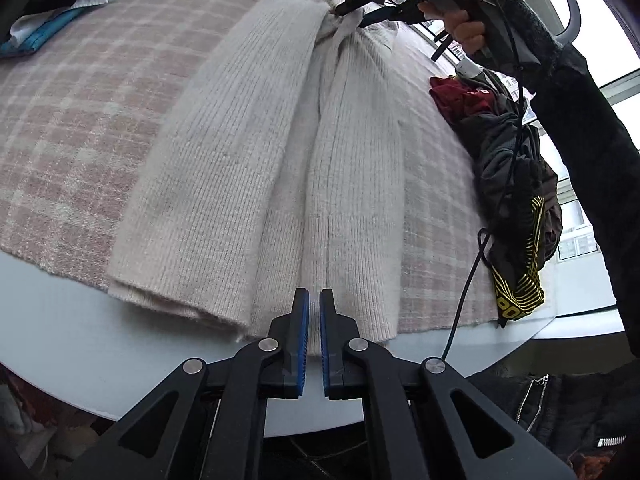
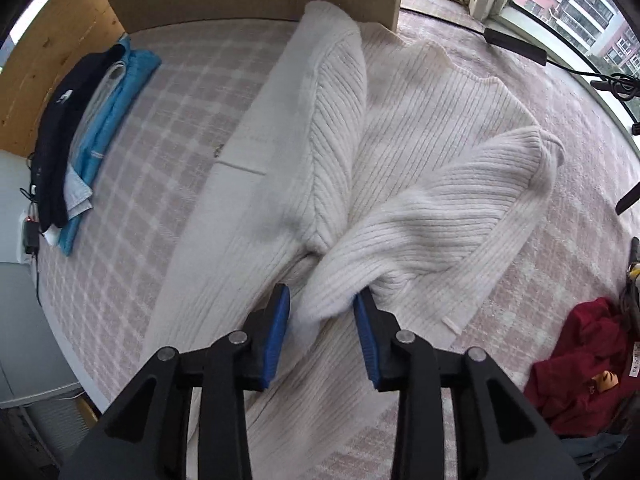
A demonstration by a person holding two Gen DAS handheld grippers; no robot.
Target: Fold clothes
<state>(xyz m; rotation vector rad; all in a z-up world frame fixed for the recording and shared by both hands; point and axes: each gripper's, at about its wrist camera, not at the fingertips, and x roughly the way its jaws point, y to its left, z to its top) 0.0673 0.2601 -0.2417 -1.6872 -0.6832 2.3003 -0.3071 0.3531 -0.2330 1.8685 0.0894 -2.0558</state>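
Right fingers: the right gripper (image 2: 322,304) had its two blue-padded black fingers (image 2: 276,332) wide apart, one on each side of a bunched sleeve end, not pressing it.
Left fingers: the left gripper (image 1: 314,304) had its fingers almost together with a thin gap, and nothing sat between them. It hung just past the bottom hem.
Sweater: the white ribbed knit sweater (image 2: 420,128) lay flat on the pink and white checked blanket (image 2: 168,128). Both sleeves were folded in over the body and met near the right fingers.
Sweater in the left view: the sweater (image 1: 248,152) ran long from the hem near the fingers up to the far end, where the right gripper (image 1: 352,10) touched it, held by a hand (image 1: 460,24).
Folded stack: dark blue and light blue folded clothes (image 2: 88,120) lay well apart, at the blanket's far left edge.
Other clothes: a red crumpled cloth (image 2: 584,364) and a dark grey bundle with yellow lines (image 1: 516,216) lay on the right side.
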